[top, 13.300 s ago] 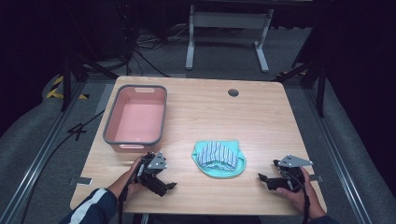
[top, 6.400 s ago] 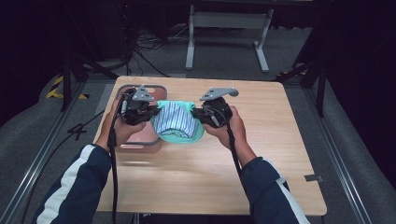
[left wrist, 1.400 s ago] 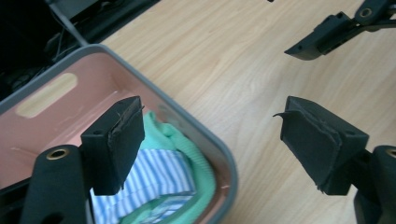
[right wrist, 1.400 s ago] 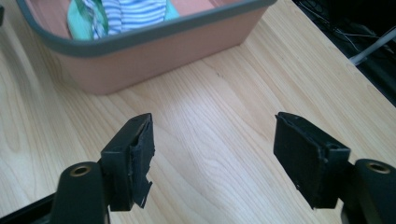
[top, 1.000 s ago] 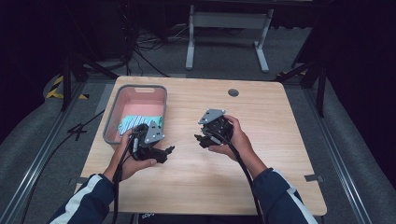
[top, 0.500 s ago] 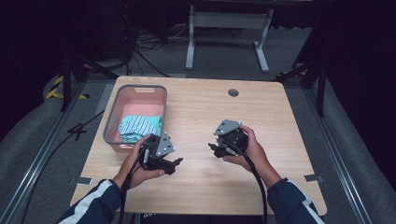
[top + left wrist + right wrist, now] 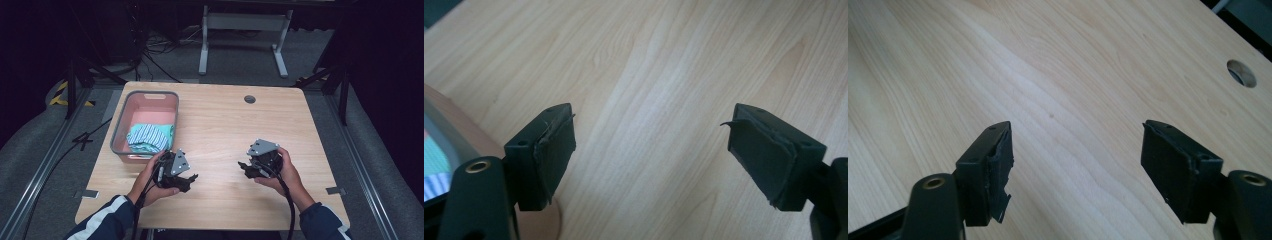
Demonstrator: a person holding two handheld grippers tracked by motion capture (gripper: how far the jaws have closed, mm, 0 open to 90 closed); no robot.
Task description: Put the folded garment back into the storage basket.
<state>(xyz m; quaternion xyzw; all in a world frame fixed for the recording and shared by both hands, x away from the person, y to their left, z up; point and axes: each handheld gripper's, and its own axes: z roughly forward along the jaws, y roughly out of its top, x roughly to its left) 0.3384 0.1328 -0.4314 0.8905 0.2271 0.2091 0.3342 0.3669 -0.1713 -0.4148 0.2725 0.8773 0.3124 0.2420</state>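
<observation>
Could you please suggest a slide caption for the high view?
Striped folded cloth lies in the pink bin; left claw and right claw open above the wooden table.

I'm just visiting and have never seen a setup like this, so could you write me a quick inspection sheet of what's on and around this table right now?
Surface: light wooden table, with a round hole near its far edge.
Job's things: pink bin at the table's left; a folded striped cloth lies inside it.
Clutter: nothing seen.
Grippers: left gripper held just in front of the bin, jaws apart, holding nothing; right gripper held over bare wood, jaws apart, holding nothing.
Cables: one black cable trails from the right gripper along the forearm; more cables lie on the floor behind the table.
Surroundings: grey carpet, a metal stand beyond the table, dark background.
</observation>
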